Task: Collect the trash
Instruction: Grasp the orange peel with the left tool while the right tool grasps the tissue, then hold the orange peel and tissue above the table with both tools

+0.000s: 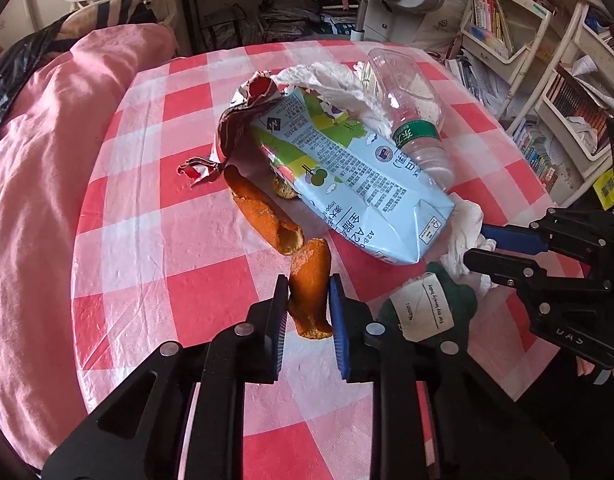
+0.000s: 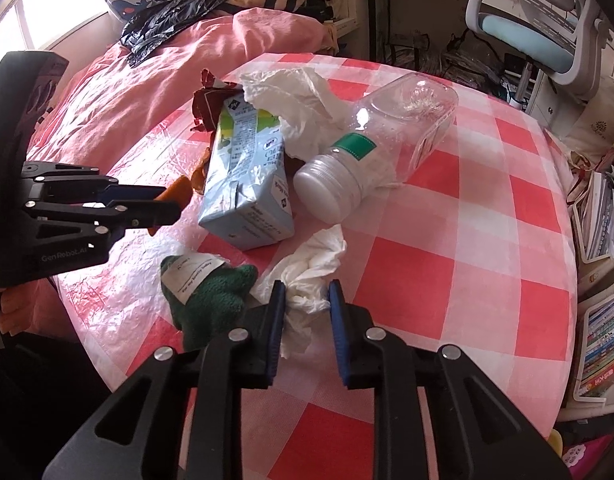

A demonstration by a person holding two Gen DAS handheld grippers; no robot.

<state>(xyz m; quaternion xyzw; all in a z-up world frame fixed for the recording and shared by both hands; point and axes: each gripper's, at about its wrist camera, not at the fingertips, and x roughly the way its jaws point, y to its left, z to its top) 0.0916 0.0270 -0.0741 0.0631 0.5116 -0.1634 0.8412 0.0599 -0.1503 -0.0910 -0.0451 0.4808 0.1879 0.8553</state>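
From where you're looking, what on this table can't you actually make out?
- Second orange peel: its far end runs under the milk carton in the left wrist view.
- Upper tissue: partly behind the carton and clear bottle in the right wrist view.
- Green knitted thing: a paper tag covers part of it; tag writing too small.
- Red wrapper: mostly tucked behind the carton.
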